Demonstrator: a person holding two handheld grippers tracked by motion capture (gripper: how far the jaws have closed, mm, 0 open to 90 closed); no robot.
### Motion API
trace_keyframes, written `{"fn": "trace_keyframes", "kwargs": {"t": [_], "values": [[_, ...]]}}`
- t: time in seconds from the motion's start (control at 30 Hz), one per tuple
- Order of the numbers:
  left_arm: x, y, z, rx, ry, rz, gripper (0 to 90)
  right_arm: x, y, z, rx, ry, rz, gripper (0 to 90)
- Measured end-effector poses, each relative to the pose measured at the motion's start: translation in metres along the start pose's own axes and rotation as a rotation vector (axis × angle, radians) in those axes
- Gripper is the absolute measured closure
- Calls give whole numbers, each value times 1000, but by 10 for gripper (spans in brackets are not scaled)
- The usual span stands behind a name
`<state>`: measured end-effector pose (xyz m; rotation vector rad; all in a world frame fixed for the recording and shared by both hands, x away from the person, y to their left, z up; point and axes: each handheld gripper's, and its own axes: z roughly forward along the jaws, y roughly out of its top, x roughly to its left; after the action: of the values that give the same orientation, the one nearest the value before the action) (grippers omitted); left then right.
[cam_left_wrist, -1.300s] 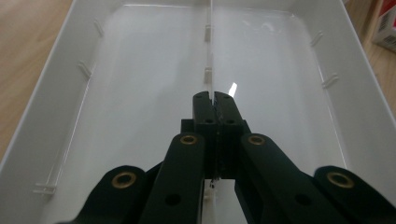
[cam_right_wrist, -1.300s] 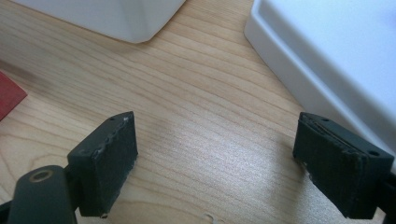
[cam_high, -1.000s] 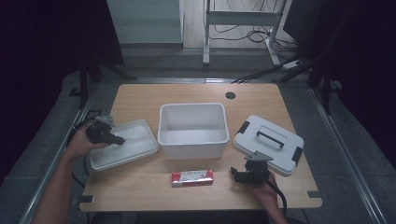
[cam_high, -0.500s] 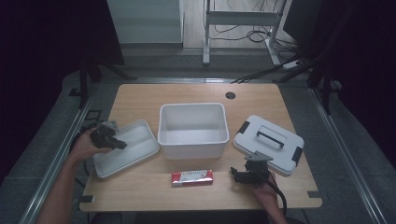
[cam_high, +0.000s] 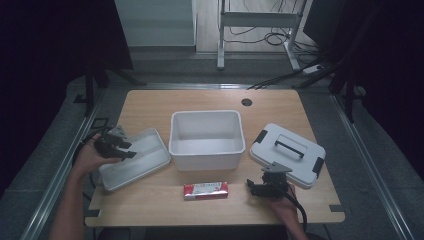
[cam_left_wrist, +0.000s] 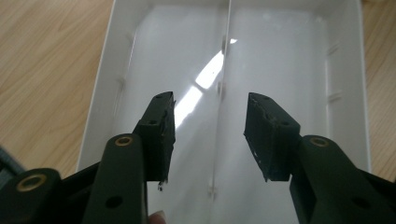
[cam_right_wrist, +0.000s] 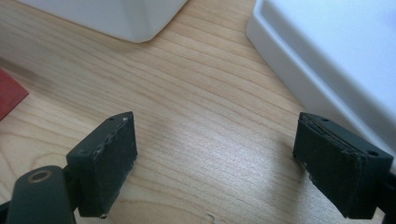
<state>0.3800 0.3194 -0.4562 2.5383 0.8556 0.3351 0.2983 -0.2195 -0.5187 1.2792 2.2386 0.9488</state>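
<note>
A shallow white tray (cam_high: 145, 155) with a centre ridge lies at the table's left. My left gripper (cam_high: 129, 150) hovers over its left end. In the left gripper view the tray (cam_left_wrist: 280, 56) lies below the left gripper (cam_left_wrist: 210, 135). Its jaws have just been opening and now stand apart, with nothing pressed between the pads. My right gripper (cam_high: 251, 187) rests open near the front edge, pointing left beside the white lid (cam_high: 287, 152). In the right gripper view the right gripper (cam_right_wrist: 229, 158) has only bare wood between its pads.
A deep white bin (cam_high: 207, 150) stands mid-table. A red packet (cam_high: 205, 190) lies in front of it, and its corner (cam_right_wrist: 9, 95) shows at the left of the right gripper view. The lid (cam_right_wrist: 336, 51) has a dark handle and clips. A cable hole (cam_high: 246, 102) sits at the back.
The left gripper's jaws have opened over the tray, and that hand has shifted slightly. The right hand and gripper have not moved.
</note>
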Motion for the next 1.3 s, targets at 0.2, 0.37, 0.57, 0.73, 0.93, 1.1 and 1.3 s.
{"fn": "trace_keyframes", "kwargs": {"t": [0.2, 0.37, 0.57, 0.73, 0.93, 1.1, 1.3], "values": [[-8, 0, -5, 0, 18, -16, 508, 3, 0, 0, -6, 5, -19, 141], [-10, 2, 1, 19, 28, -11, 510, 8, 5, -3, 22, -9, -75, 198], [-11, 0, 3, 18, 31, -13, 512, 15, 19, -13, 13, 74, -117, 228], [-15, 1, 1, -6, 31, 4, 518, 20, 36, -25, -12, 147, -159, 237], [-16, 6, -2, -15, 39, 12, 518, 28, 55, -30, 0, 250, -219, 228], [-18, 6, 3, -7, 20, 14, 516, 44, 69, -26, 30, 327, -309, 228], [-19, 7, 8, 5, 8, 17, 516, 68, 81, -20, 67, 422, -396, 234]]}}
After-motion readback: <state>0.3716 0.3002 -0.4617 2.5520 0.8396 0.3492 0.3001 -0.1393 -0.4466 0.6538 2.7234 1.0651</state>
